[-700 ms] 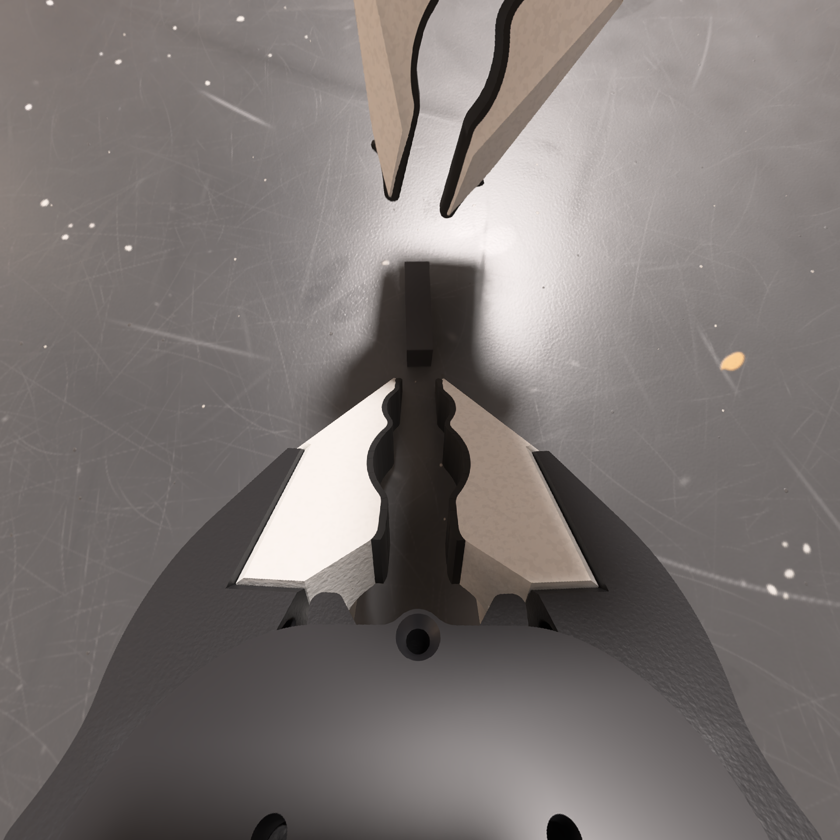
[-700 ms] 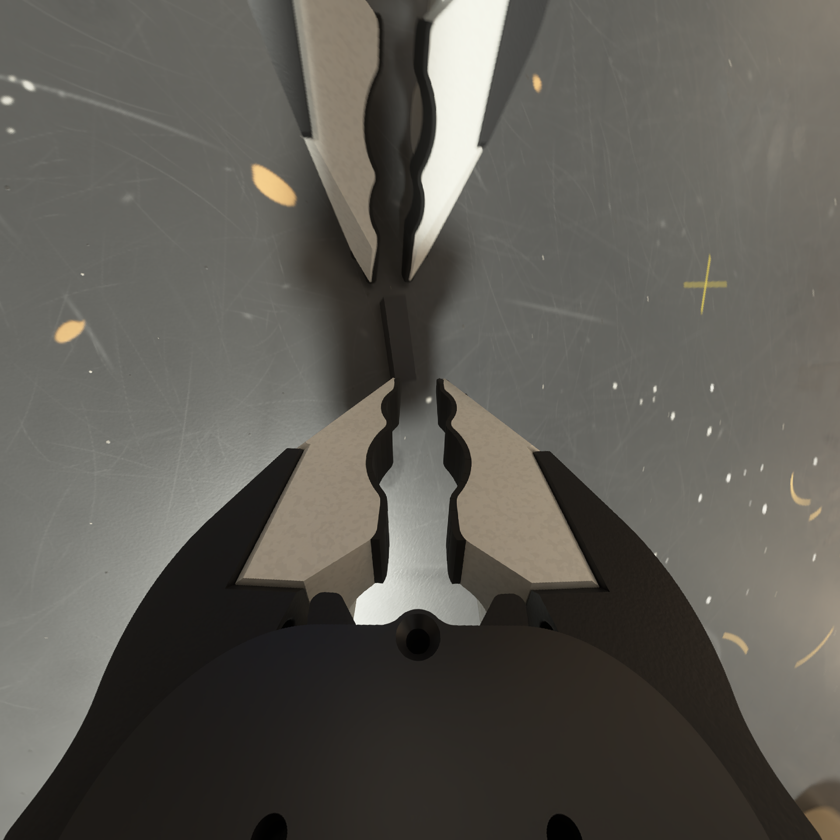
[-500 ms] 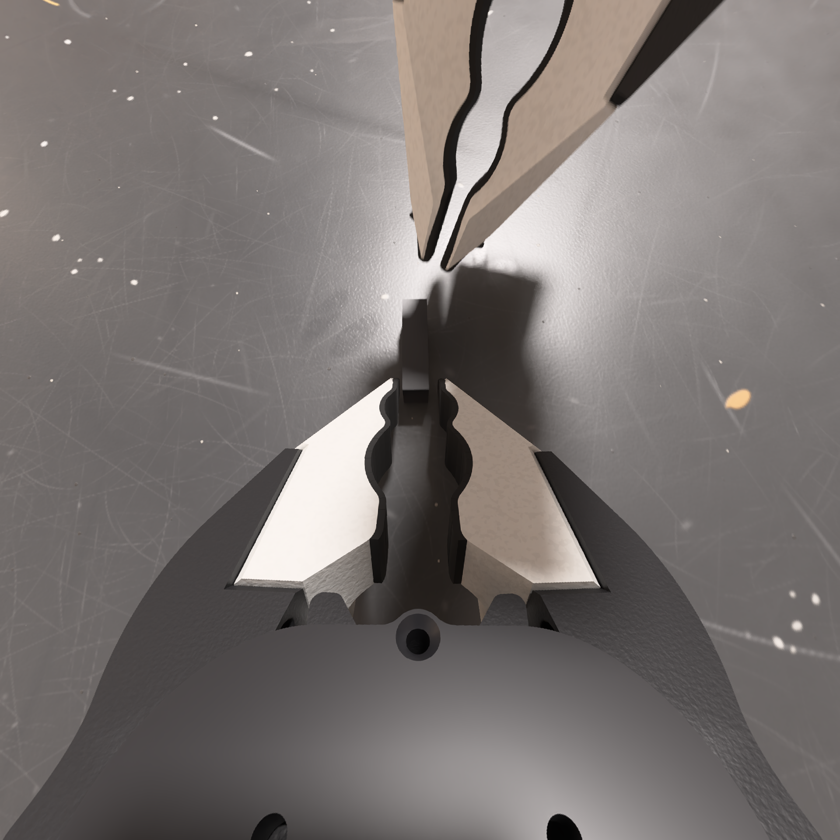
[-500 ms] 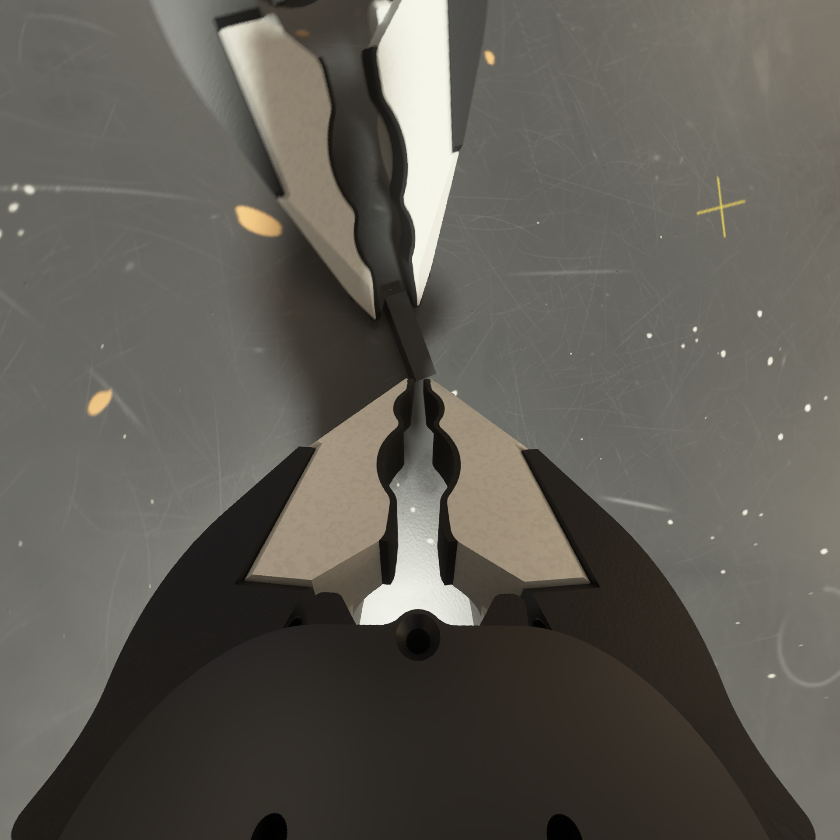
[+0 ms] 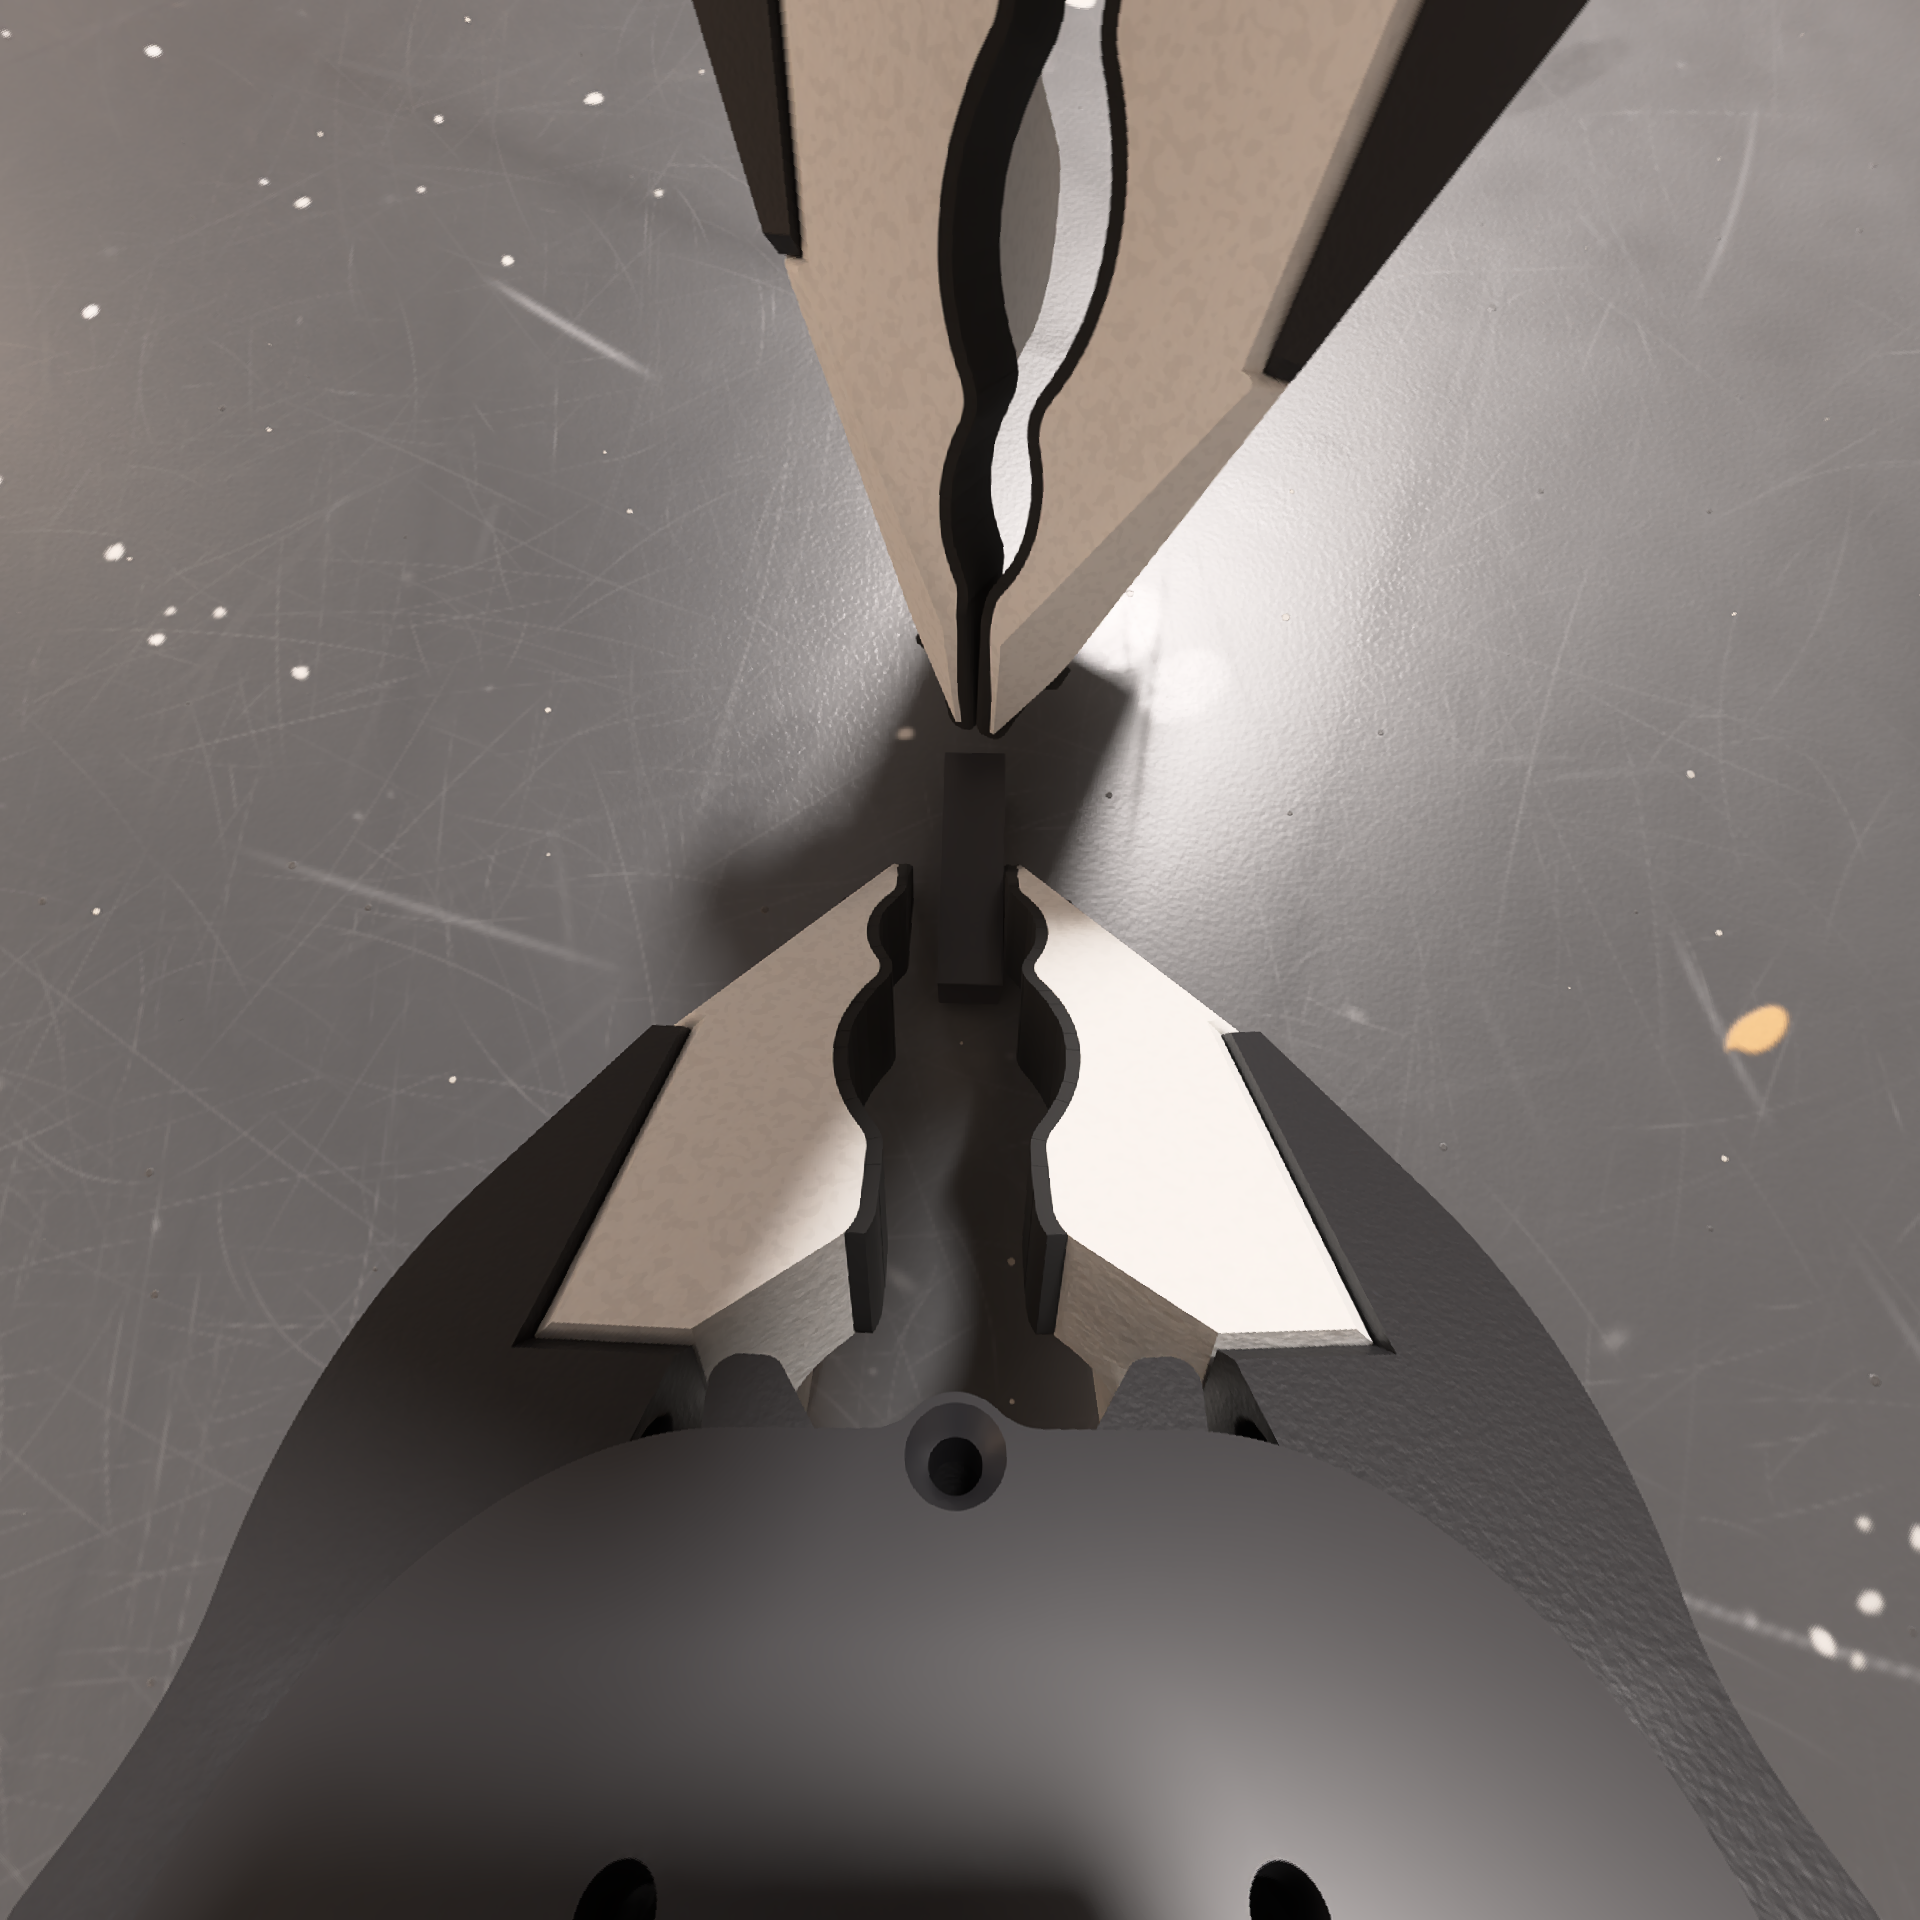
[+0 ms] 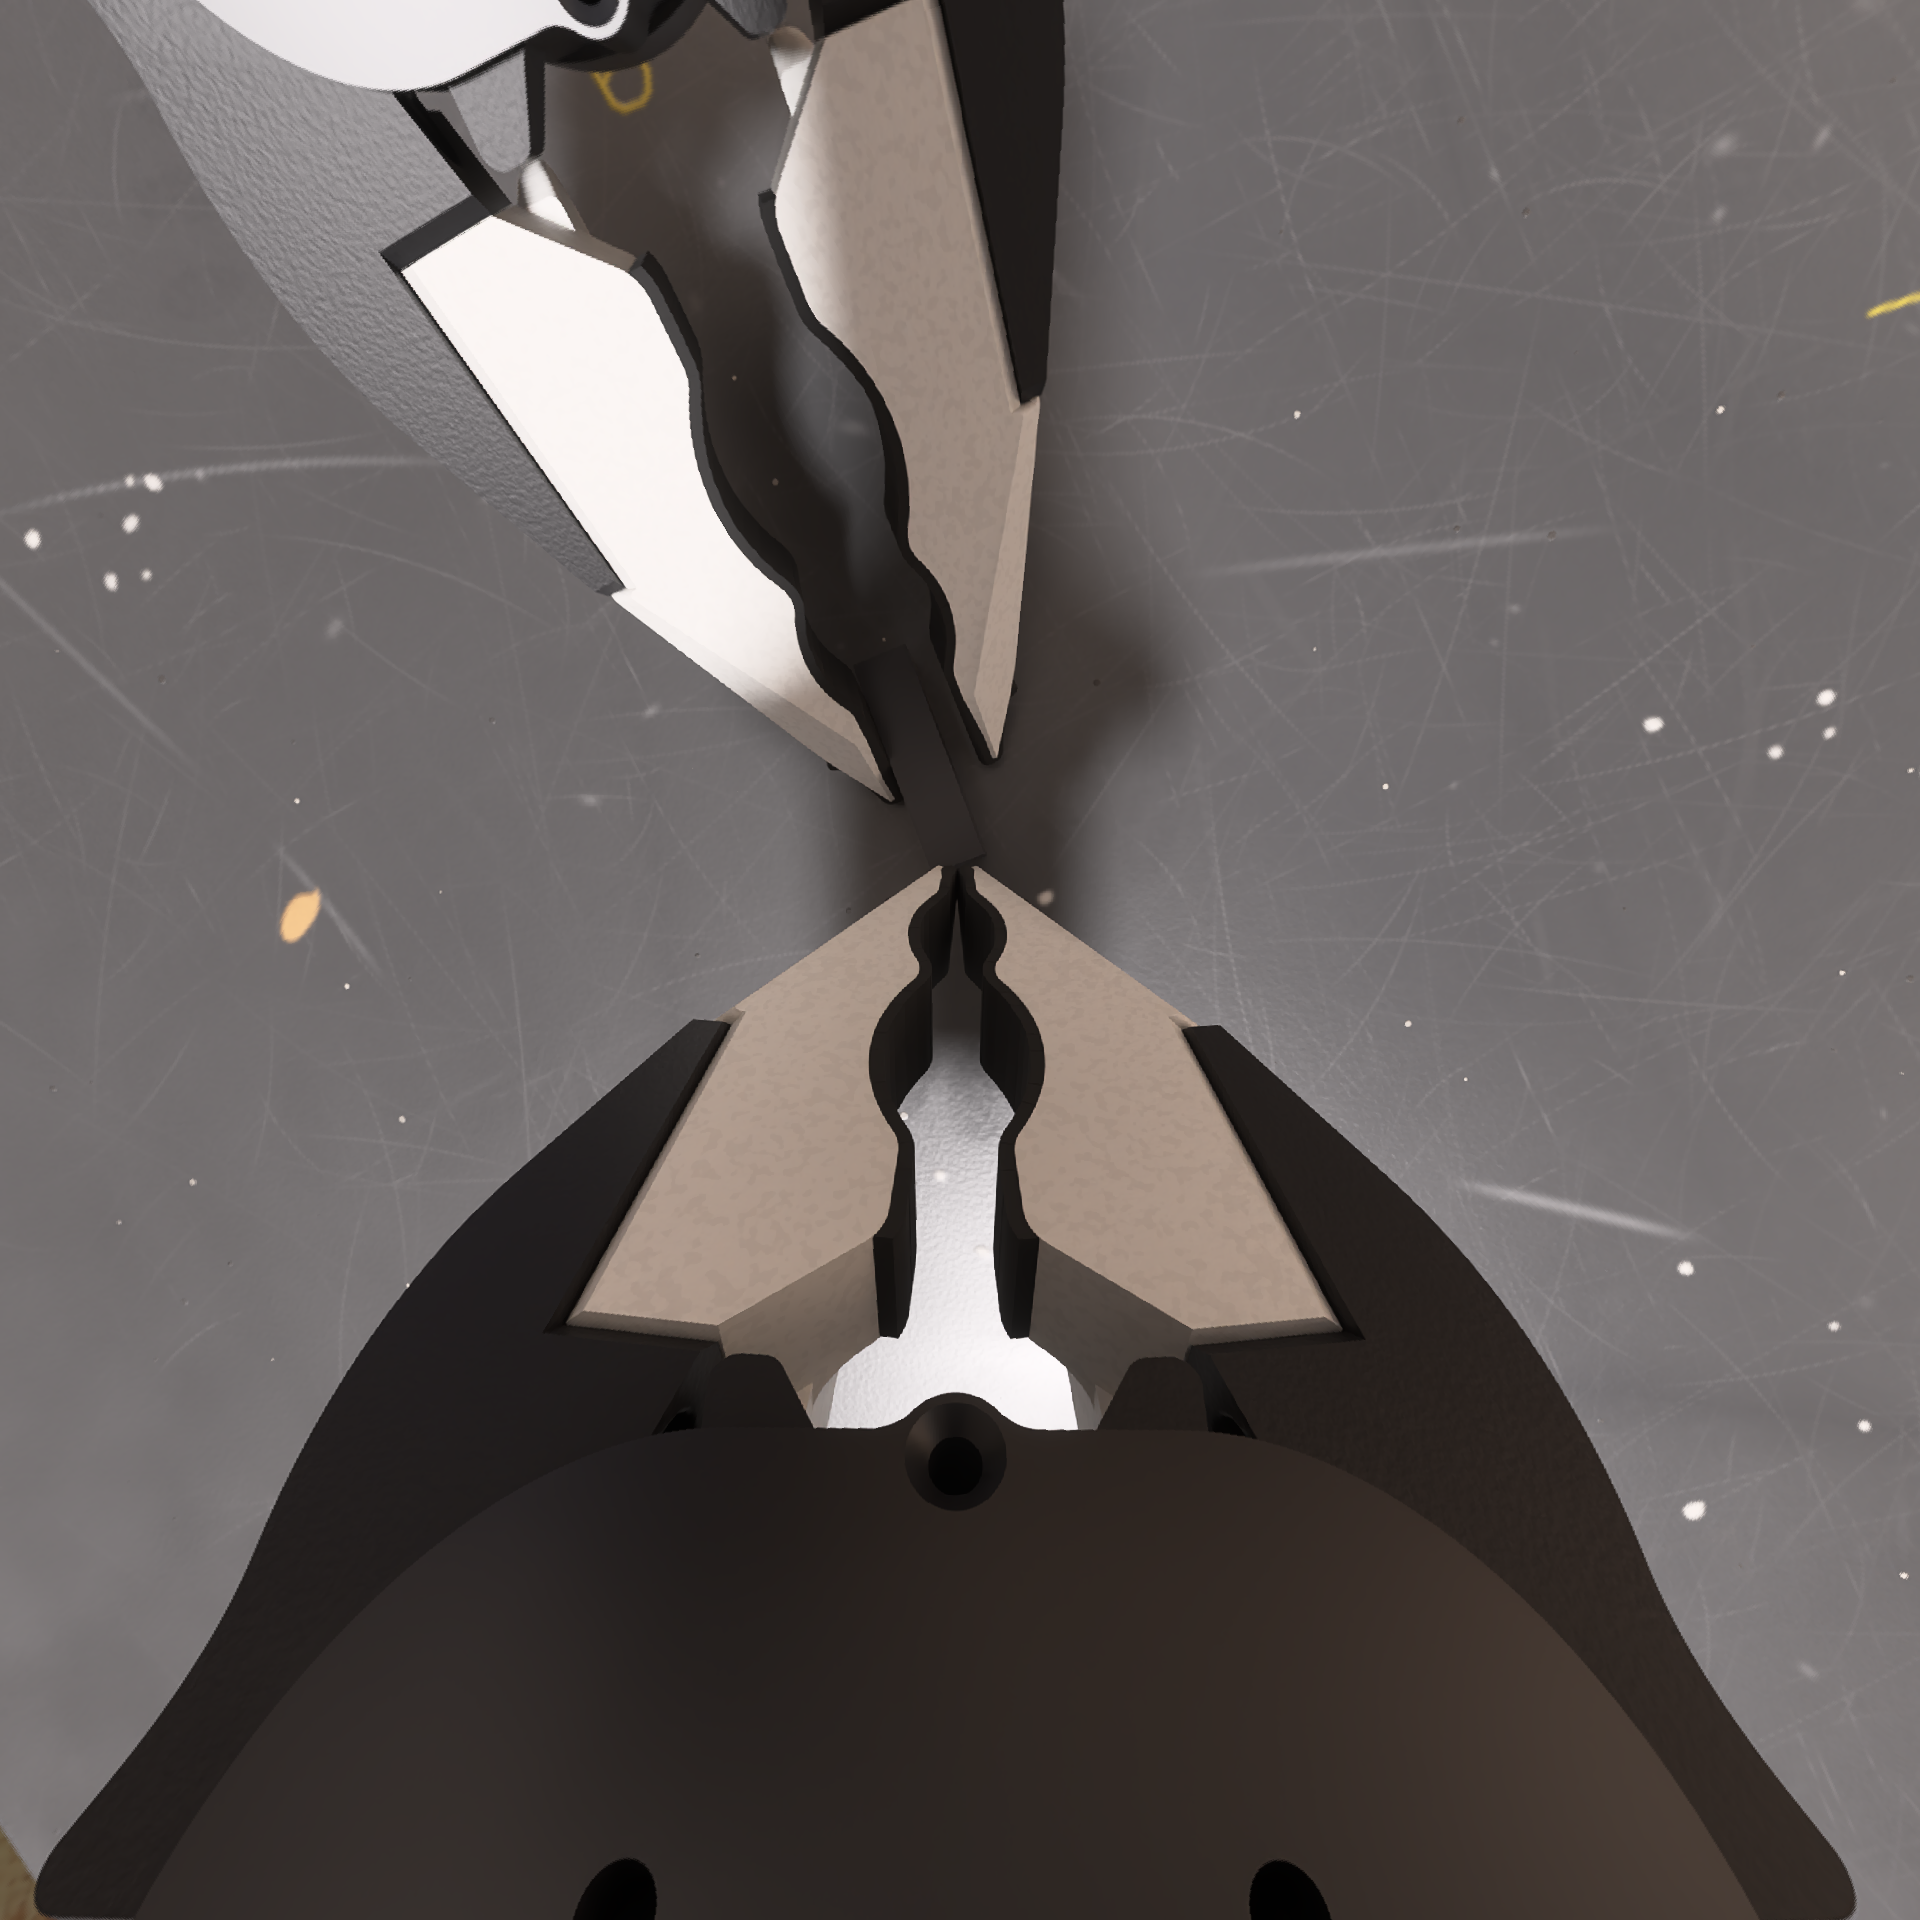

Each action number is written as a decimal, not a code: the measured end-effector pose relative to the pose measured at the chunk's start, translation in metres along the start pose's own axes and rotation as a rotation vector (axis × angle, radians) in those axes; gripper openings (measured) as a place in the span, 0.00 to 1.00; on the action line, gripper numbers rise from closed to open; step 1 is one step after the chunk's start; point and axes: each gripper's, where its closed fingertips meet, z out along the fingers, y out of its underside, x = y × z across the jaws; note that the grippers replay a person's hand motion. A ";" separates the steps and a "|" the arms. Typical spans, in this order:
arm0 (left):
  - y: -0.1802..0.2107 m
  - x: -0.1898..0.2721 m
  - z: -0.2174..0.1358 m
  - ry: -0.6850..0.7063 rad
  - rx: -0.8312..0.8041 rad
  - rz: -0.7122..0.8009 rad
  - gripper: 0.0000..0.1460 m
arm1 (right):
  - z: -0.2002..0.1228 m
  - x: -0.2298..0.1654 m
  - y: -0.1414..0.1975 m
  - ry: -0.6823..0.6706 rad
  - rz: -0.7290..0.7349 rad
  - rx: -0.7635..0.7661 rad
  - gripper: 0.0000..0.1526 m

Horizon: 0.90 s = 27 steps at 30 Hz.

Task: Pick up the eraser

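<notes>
Dark grey counter [image 5: 416,727], scuffed with fine scratches, pale flecks and a few orange spots; none of its edges or corners shows in either view, so position on it cannot be fixed. Eraser [image 5: 971,883]: small dark slab, lying lengthwise between the fingers of the left gripper [image 5: 956,883], its near half inside the tip gap, its far end poking out toward the other tool. Left jaws stand narrow, a slim gap on each side of the slab in the left wrist view; whether the pads actually press it I cannot tell. In the right wrist view the same eraser [image 6: 920,748] sits between the left gripper's tips, seen from the opposite side. Right gripper [image 6: 956,883]: tips drawn together to a hairline, nothing between them, just short of the eraser's free end. Judged step: the grasp itself, left tool straddling the piece, lift not yet made. The next move likely calls for the left fingers to squeeze fully, then rise straight, while the right tool stays clear of the free end so it does not knock the slab askew. Hard to make out: dark eraser merges with the shadow beneath it, so contact with the counter is uncertain; its thickness is unreadable; both gripper bodies block the lower half of each view.
</notes>
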 end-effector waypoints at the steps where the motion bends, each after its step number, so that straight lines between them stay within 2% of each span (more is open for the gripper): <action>1: 0.000 0.000 0.000 0.001 0.000 0.001 0.11 | 0.000 0.001 0.001 -0.006 0.001 -0.003 0.00; 18: -0.002 0.003 0.002 0.018 0.008 0.000 0.08 | 0.003 -0.002 0.000 -0.062 -0.038 -0.011 0.00; 27: -0.002 0.004 0.002 0.030 0.008 -0.014 0.08 | 0.004 -0.004 0.001 -0.024 -0.147 -0.074 0.00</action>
